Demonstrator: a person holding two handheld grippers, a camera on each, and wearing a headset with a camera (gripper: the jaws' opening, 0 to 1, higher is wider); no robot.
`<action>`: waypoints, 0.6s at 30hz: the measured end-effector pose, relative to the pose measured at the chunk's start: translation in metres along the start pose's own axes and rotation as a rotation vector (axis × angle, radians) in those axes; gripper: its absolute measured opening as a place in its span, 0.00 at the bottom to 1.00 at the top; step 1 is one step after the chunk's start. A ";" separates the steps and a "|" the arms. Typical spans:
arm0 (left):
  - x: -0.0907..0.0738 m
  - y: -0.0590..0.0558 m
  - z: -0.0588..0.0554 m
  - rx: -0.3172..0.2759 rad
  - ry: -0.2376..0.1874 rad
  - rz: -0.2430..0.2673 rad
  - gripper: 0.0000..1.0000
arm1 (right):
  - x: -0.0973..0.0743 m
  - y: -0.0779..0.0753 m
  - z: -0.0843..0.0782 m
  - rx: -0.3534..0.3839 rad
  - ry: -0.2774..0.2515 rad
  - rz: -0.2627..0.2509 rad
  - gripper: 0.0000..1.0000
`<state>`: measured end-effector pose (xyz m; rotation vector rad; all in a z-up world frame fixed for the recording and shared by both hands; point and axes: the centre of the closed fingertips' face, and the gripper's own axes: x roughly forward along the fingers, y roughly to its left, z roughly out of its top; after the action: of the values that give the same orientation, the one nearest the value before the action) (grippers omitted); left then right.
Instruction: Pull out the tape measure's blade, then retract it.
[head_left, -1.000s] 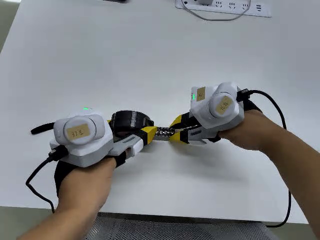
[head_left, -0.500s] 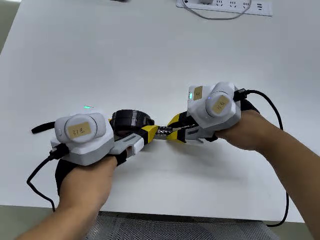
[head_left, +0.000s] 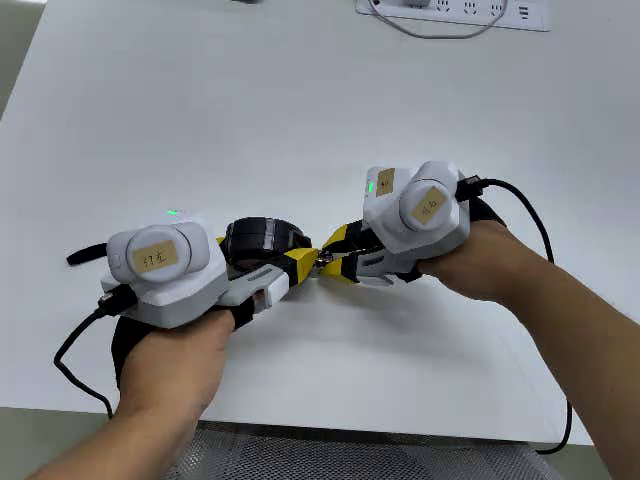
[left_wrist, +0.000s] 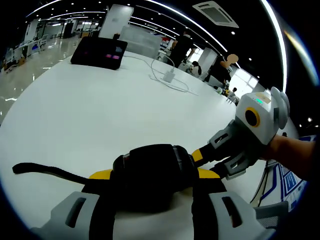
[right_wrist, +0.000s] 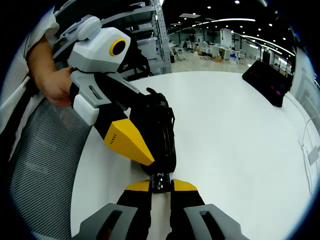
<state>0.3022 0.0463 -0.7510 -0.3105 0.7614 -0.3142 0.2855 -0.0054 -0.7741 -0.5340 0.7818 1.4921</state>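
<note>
In the head view the tape measure (head_left: 262, 238), a black round thing, lies on the white table (head_left: 300, 110) in the lower middle of the frame. The left claw (head_left: 262, 258) is clenched on it from both sides. The right claw (head_left: 335, 260) comes to it from the right, and a very short piece of blade (head_left: 322, 262) shows between the two claws. A power strip (head_left: 455, 12) lies at the top edge.

The right gripper view makes that grip more clear. At the bottom centre its two yellow tips are closed on the end of the blade, and printed numbers can be read just above them. The tape measure sits directly beyond, in the middle of the frame.

In the left gripper view the tape measure is pressed between this claw's own jaws at the bottom centre, and it hides the blade. A black strap (left_wrist: 45, 171) runs from it toward the left edge. A dark screen (left_wrist: 97, 52) and a white cable (left_wrist: 165, 80) lie at the upper left.
</note>
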 end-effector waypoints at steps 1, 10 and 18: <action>0.000 0.000 0.000 0.001 0.000 0.000 0.57 | 0.001 0.000 0.000 -0.002 0.000 0.001 0.10; 0.000 -0.001 0.000 -0.007 -0.004 -0.003 0.57 | 0.001 -0.001 0.001 0.005 -0.002 0.006 0.10; 0.000 -0.001 0.000 -0.001 -0.005 -0.002 0.57 | 0.002 0.000 0.000 0.000 0.000 0.001 0.10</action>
<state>0.3023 0.0454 -0.7509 -0.3124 0.7562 -0.3147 0.2856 -0.0041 -0.7754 -0.5333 0.7821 1.4934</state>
